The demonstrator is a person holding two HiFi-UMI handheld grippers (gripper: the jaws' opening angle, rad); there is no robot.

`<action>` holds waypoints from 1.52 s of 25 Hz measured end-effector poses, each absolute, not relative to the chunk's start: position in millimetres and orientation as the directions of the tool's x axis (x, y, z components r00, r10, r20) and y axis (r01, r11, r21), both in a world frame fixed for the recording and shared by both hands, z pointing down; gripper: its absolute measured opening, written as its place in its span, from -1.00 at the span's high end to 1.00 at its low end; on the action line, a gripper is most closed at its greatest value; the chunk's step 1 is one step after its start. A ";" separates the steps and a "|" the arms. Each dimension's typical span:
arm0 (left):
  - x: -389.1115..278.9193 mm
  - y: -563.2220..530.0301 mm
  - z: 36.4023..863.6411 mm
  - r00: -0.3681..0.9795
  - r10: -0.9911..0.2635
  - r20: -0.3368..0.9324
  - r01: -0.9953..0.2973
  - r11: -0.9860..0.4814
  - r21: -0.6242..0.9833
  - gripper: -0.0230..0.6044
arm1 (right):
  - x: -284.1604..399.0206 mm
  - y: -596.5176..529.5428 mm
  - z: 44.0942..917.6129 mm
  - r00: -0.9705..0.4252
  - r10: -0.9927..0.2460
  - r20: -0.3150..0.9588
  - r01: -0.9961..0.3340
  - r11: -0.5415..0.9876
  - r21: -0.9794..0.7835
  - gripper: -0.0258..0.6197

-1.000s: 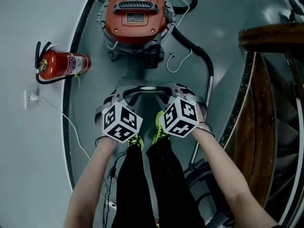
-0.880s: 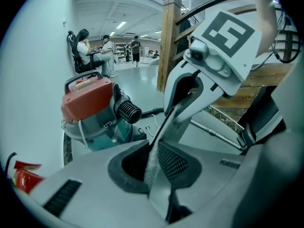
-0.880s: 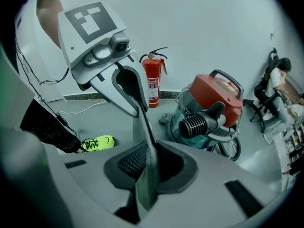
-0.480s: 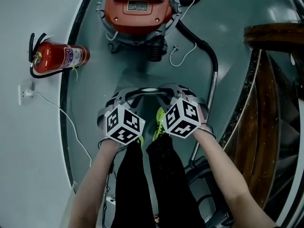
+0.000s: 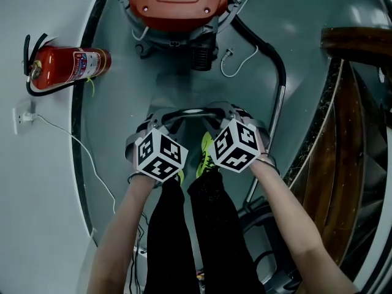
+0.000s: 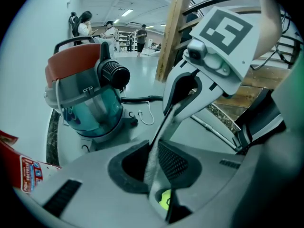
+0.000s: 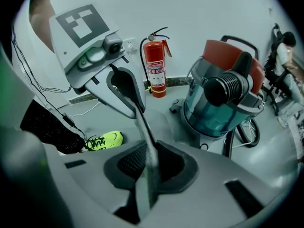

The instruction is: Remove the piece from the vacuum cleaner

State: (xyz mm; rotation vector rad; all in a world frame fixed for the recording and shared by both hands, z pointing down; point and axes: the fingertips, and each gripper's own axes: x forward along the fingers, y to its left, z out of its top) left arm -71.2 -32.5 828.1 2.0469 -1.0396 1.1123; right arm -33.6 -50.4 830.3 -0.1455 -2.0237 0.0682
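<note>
A vacuum cleaner [image 5: 174, 5] with an orange lid and a clear teal drum stands on the grey floor, at the top of the head view. It also shows in the left gripper view [image 6: 88, 99] and the right gripper view [image 7: 223, 99]. Its black hose [image 5: 269, 54] curves right into a metal wand [image 5: 275, 121]. My left gripper [image 5: 174, 116] and right gripper [image 5: 208, 112] are held side by side above the person's feet, well short of the vacuum, tips nearly meeting. Each gripper's jaws look shut with nothing in them [image 6: 173, 113] [image 7: 138, 113].
A red fire extinguisher [image 5: 61, 66] lies at the left near a wall socket [image 5: 21, 118] with a white cable. A wooden staircase [image 5: 355, 103] rises at the right. Neon shoes [image 5: 205, 155] show under the grippers. People [image 6: 85, 25] stand far off.
In the head view the vacuum and the extinguisher have slid towards the top and left of the frame. Both grippers keep the same pose, tips together.
</note>
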 end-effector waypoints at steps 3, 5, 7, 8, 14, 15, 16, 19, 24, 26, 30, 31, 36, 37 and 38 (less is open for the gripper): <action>-72.0 -35.5 836.0 0.351 -0.350 0.869 -0.839 -0.529 0.125 0.73 | -34.2 -52.8 837.9 -0.433 0.135 0.891 0.068 0.991 -0.117 0.73; -72.5 -36.6 841.4 0.353 -0.344 0.870 -0.838 -0.530 0.130 0.73 | -34.6 -53.9 843.1 -0.430 0.140 0.892 0.064 0.990 -0.124 0.73; -73.5 -37.8 847.0 0.353 -0.338 0.872 -0.839 -0.528 0.135 0.73 | -35.6 -55.2 848.8 -0.426 0.146 0.893 0.062 0.989 -0.132 0.73; -74.2 -38.8 849.7 0.353 -0.336 0.873 -0.839 -0.527 0.136 0.73 | -36.3 -56.1 851.7 -0.424 0.149 0.893 0.061 0.989 -0.135 0.73; -78.2 -41.8 864.2 0.362 -0.317 0.877 -0.837 -0.524 0.156 0.73 | -40.6 -58.9 864.9 -0.409 0.165 0.898 0.071 0.986 -0.149 0.73; -79.3 -42.6 866.1 0.366 -0.314 0.876 -0.839 -0.518 0.165 0.73 | -41.5 -59.4 866.7 -0.407 0.166 0.898 0.071 0.986 -0.150 0.73; -80.4 -43.4 867.6 0.370 -0.312 0.875 -0.841 -0.512 0.173 0.73 | -42.5 -59.8 868.3 -0.406 0.168 0.898 0.068 0.986 -0.153 0.73; -82.2 -42.7 871.8 0.375 -0.307 0.875 -0.842 -0.509 0.182 0.73 | -44.3 -58.5 872.8 -0.404 0.175 0.898 0.056 0.984 -0.167 0.73; -85.0 -40.3 879.9 0.350 -0.316 0.882 -0.853 -0.496 0.161 0.70 | -47.3 -54.8 880.2 -0.393 0.181 0.902 0.034 0.983 -0.183 0.73; -86.5 -39.2 881.2 0.331 -0.328 0.885 -0.863 -0.485 0.142 0.64 | -49.3 -52.8 881.1 -0.394 0.183 0.901 0.025 0.982 -0.189 0.71; -86.8 -30.2 887.3 0.333 -0.309 0.891 -0.864 -0.478 0.158 0.59 | -49.1 -41.4 885.6 -0.384 0.224 0.896 0.018 0.972 -0.236 0.68; -87.1 -29.1 887.9 0.334 -0.308 0.891 -0.864 -0.477 0.159 0.59 | -49.5 -39.9 886.2 -0.383 0.227 0.896 0.016 0.971 -0.239 0.68; -87.5 -25.2 890.2 0.344 -0.293 0.892 -0.865 -0.468 0.180 0.45 | -50.6 -31.4 888.1 -0.370 0.255 0.893 0.005 0.962 -0.272 0.61; -87.9 -24.6 890.7 0.347 -0.287 0.893 -0.865 -0.467 0.186 0.45 | -50.1 -29.8 888.9 -0.365 0.262 0.893 0.002 0.960 -0.280 0.61; -88.3 -23.8 890.9 0.349 -0.282 0.894 -0.864 -0.466 0.190 0.44 | -49.3 -28.0 889.7 -0.360 0.270 0.893 -0.003 0.957 -0.290 0.59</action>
